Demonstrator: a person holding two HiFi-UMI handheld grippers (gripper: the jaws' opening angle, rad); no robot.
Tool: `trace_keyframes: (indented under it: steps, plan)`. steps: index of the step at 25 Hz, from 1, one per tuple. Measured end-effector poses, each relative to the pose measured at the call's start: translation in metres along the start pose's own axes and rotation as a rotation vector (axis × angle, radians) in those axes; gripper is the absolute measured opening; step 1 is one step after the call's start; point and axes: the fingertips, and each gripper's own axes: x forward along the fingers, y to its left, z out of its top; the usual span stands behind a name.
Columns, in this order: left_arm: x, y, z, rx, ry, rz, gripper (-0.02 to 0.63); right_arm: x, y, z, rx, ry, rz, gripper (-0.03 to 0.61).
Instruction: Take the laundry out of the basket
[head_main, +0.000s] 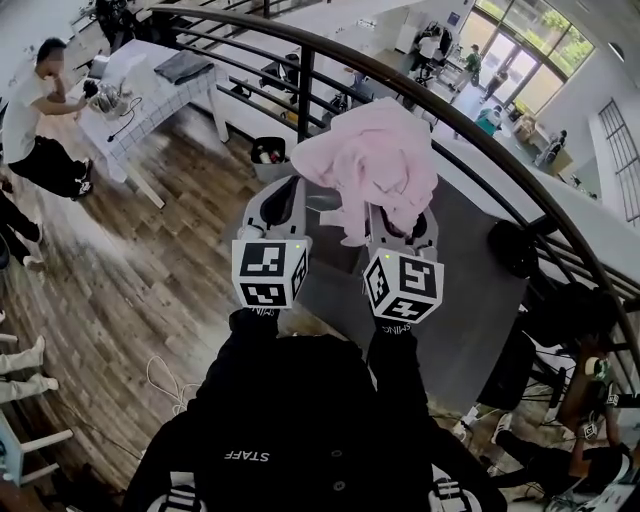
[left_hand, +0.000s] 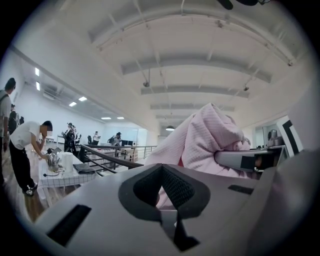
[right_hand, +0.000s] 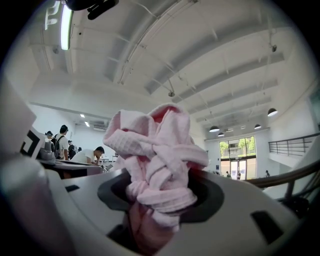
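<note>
1. Person (head_main: 35, 110), far left: white top, bent over a white surface (head_main: 160, 95) that carries a dark folded item and some small gear too small to name.
2. Wooden floor (head_main: 130, 280): plank boards run under that surface and up to the operator's feet. A small dark bin (head_main: 268, 155) stands by the railing.
3. Left hand-held gripper (left_hand: 161, 191): held up level, jaws clenched together. A sliver of pink shows behind the pads, but no cloth is plainly pinched there.
4. Pink laundry (head_main: 370, 165): one waffle-weave piece, aloft in front of the operator, bunched and draped over both gripper tips. The basket is in no view.
5. Right hand-held gripper (right_hand: 157, 200): level, jaws grasping a thick knot of the pink laundry, which fills the gap between them.
6. Step in hand, by my reading: the lift-out, with the piece already clear of the basket.
7. Next move, as I judge it: carry the piece to a set-down spot and release the right jaws, minding the loose folds near the railing (head_main: 330, 60).
8. Grey mat (head_main: 470, 300), right of centre, beside the curved dark railing.
9. Tall windows (head_main: 520, 50), far right: bright daylight, with distant figures below in an open hall.
</note>
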Motion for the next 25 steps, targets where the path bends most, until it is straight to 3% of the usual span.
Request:
trace_keyframes:
  steps: [25]
  plan:
    - [0.010,-0.011,-0.006,0.012,0.008,-0.041,0.000,-0.006,-0.006,-0.002,-0.020,-0.030,-0.038,0.253]
